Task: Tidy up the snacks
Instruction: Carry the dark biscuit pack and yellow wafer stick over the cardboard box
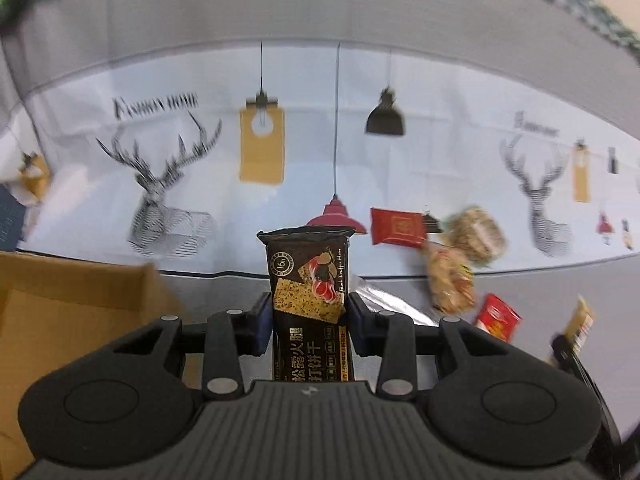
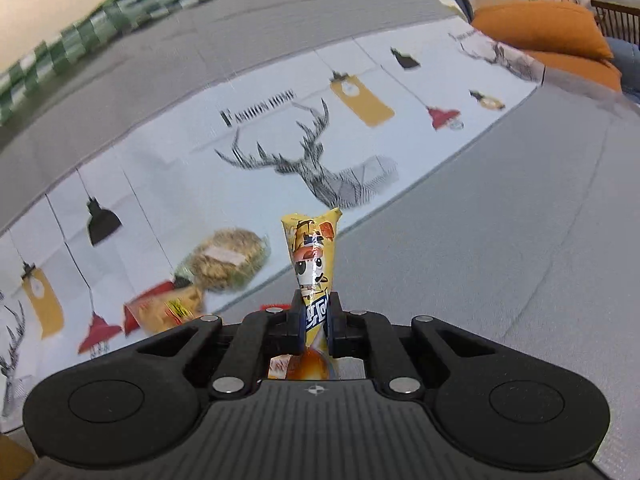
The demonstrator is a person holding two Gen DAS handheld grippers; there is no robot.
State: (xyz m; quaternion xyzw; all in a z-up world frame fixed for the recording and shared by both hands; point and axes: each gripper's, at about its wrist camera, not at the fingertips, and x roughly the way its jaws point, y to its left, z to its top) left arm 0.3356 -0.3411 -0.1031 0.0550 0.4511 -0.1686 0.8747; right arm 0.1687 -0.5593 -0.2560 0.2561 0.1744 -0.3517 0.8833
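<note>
Fingers of our left gripper (image 1: 310, 316) clamp a black cracker packet (image 1: 308, 280); our right gripper (image 2: 316, 320) pinches a yellow snack packet (image 2: 314, 256). Both are lifted; next we likely carry them to the cardboard box (image 1: 72, 304), lower left.

Around us even, bright indoor light, soft shadows, smeared snacks (image 1: 452, 276), our fisheye edges bent and dark.

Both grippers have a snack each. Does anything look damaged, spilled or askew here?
Nothing spilled. The right gripper pinches the yellow pack so hard its middle is squeezed narrow. The left gripper holds the black cracker pack upright, undeformed. Loose snacks lie scattered on the printed cloth.
</note>
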